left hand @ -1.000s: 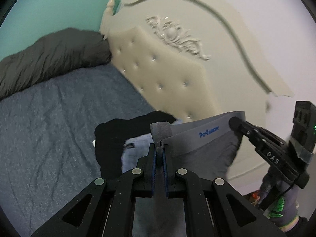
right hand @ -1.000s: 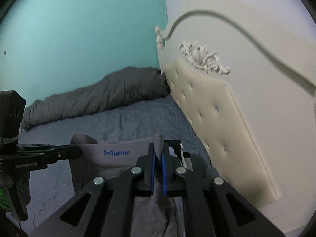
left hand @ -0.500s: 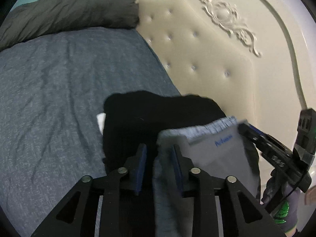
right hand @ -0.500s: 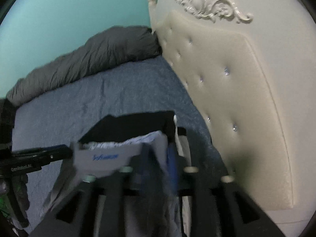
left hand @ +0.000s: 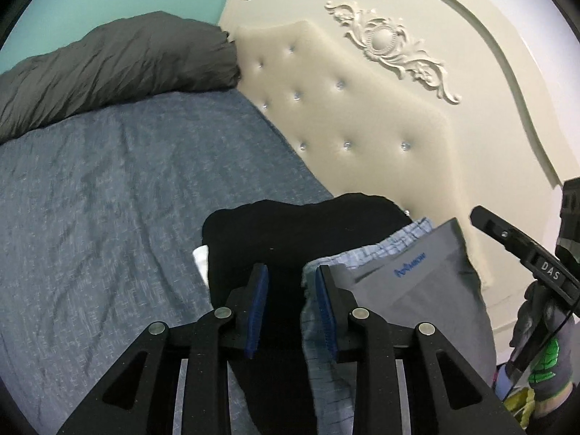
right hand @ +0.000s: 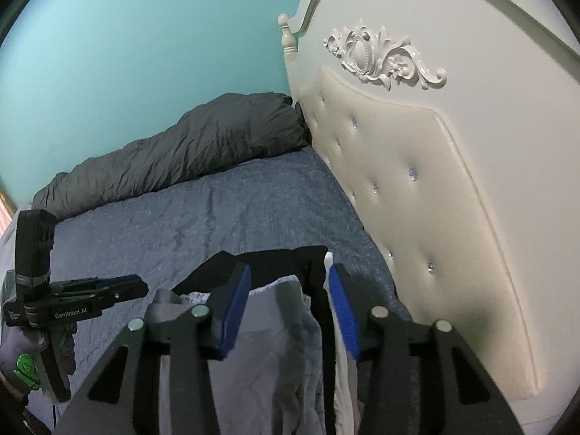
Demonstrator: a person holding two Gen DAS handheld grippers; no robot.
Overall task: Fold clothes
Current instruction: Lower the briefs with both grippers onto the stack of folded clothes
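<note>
Blue-sheeted bed (left hand: 108, 188) bears grey duvet (left hand: 108, 69); black garment (left hand: 290, 232).

Two hand-held grippers (left hand: 291, 282) (right hand: 290, 290), one clothes pile (left hand: 308, 228), one duvet (left hand: 108, 69), one headboard (left hand: 362, 137).

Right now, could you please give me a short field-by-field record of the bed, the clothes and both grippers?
surface: blue-grey bedsheet, with a dark grey duvet along its far side
headboard: cream tufted headboard
pile: grey underwear lying on a light blue garment, over a black garment
left gripper: open, jaws have just been opening, pads clear of cloth
right gripper: open, has just let go, cloth lying loose below
</note>
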